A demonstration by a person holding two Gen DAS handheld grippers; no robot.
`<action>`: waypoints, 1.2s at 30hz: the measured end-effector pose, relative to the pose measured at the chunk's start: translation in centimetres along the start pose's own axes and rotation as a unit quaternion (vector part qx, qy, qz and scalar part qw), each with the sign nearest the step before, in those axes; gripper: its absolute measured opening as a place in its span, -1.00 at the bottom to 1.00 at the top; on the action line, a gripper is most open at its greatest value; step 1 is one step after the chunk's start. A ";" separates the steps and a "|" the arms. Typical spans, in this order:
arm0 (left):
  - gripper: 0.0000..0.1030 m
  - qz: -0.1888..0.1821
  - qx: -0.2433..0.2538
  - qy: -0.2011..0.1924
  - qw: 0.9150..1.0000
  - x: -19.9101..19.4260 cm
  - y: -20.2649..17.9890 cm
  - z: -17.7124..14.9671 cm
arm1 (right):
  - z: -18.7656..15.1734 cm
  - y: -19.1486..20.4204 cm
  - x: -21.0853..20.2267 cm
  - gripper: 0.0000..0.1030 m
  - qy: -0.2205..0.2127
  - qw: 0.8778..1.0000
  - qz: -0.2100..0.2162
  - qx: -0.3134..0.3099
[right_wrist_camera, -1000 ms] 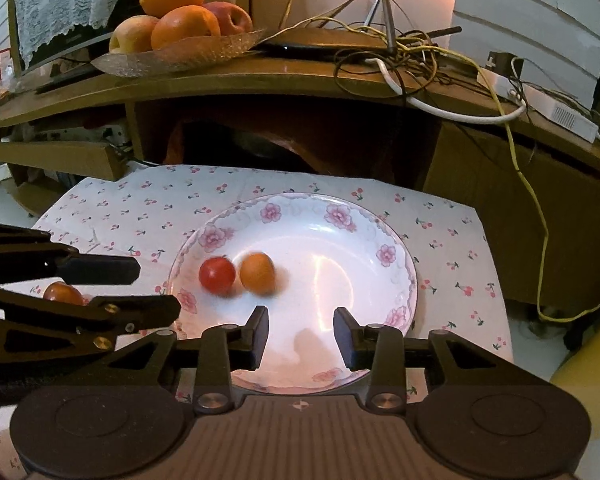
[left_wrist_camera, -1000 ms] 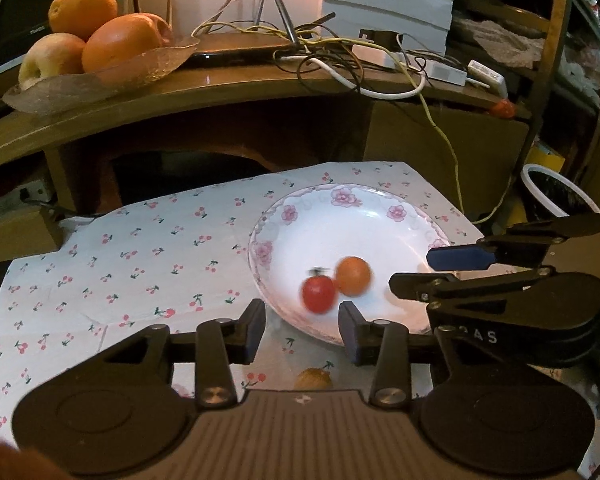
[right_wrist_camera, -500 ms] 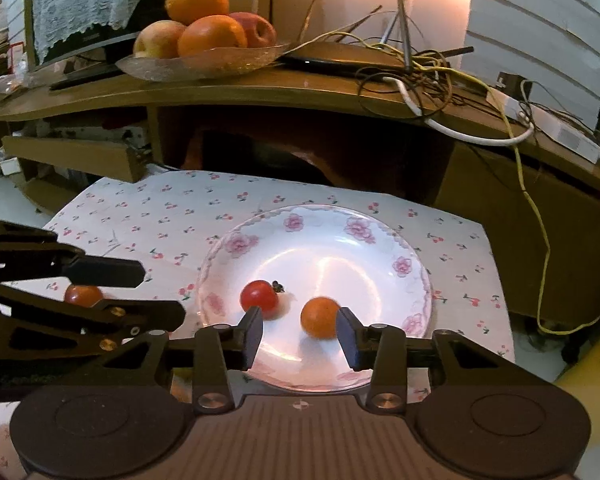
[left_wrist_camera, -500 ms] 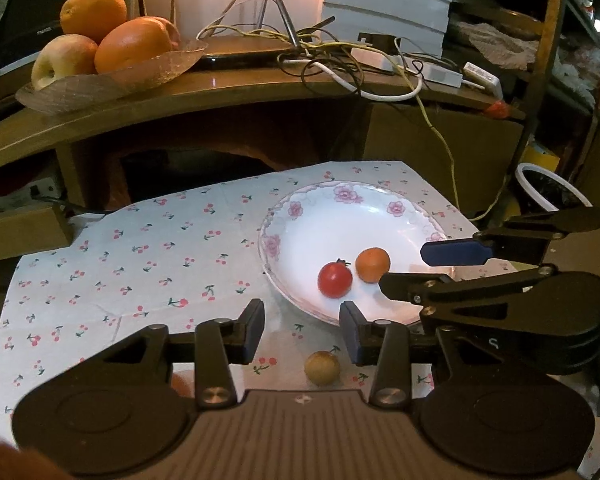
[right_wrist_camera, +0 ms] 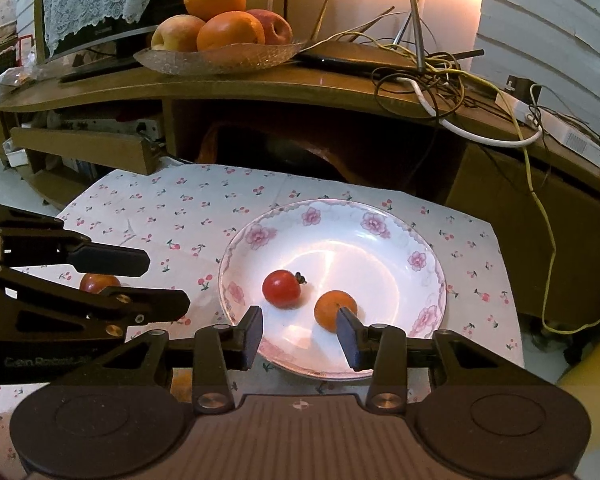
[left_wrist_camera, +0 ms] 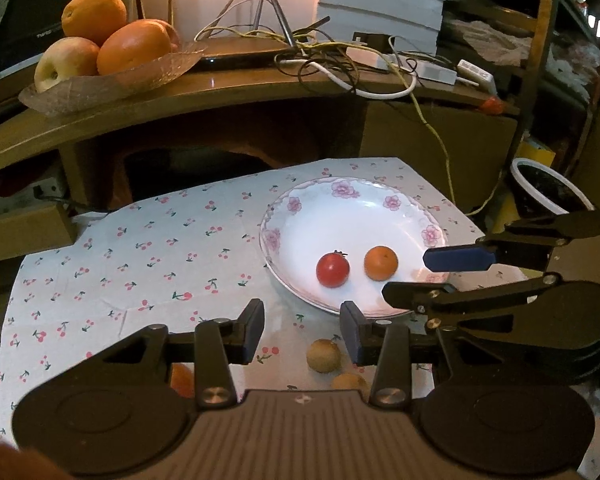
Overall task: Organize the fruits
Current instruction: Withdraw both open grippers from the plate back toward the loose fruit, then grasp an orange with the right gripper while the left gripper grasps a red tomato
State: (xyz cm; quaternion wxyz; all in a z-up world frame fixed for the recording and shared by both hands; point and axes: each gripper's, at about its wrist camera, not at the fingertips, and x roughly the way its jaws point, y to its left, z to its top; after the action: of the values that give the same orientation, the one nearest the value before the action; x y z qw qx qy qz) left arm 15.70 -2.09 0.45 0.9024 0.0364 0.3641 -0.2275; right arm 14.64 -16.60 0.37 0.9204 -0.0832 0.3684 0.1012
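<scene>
Both tools, left (left_wrist_camera: 302, 326) and right (right_wrist_camera: 299, 334), are wide open and hold nothing; a bump could roll the small round tan fruit (left_wrist_camera: 323, 355) off the table (left_wrist_camera: 140, 248)

Matte black plastic throughout on the left gripper (left_wrist_camera: 302, 330) and the right gripper (right_wrist_camera: 299, 334). Two flat round discs at the base of each, a ribbed brown-grey panel between them marked with a small white cross. Silver screws at the finger pivots. Dark blue pads (left_wrist_camera: 458, 260) on the inner finger faces. Faint pale lettering along the left gripper's side, too blurred to read.
</scene>
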 end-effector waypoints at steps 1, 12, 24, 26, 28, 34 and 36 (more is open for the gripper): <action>-0.10 -0.002 0.001 0.000 1.000 -0.1 -0.1 0.0 | -0.1 0.1 -0.1 -0.20 0.000 1.000 -0.001 0.000; -0.08 -0.005 0.023 0.002 1.000 -3.0 0.1 -1.4 | -1.3 1.5 -1.8 -0.18 0.013 1.000 -0.001 0.018; -0.04 0.005 0.028 0.047 0.998 -6.0 2.3 -5.8 | -4.4 4.2 -3.7 -0.11 0.055 0.998 0.041 0.016; -0.04 -0.001 0.041 0.052 0.998 -6.0 1.9 -6.2 | -4.6 4.8 -3.7 -0.11 0.054 0.997 0.050 0.006; -0.04 -0.006 0.057 0.061 0.997 -5.8 1.5 -6.5 | -4.5 5.3 -3.5 -0.10 0.052 0.997 0.054 -0.001; -0.04 -0.016 0.066 0.072 0.995 -5.5 1.9 -7.5 | -4.1 6.2 -1.7 -0.10 0.064 0.995 0.072 -0.003; -0.04 -0.017 0.064 0.076 0.995 -5.4 2.2 -7.7 | -4.0 6.7 -0.9 -0.10 0.071 0.994 0.080 -0.004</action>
State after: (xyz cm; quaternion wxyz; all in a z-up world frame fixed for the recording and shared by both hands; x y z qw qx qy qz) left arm 8.33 3.71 -1.77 0.8639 0.1049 0.4170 -0.2622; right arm 9.65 -11.21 -2.40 0.8807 -0.0640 0.4375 0.1699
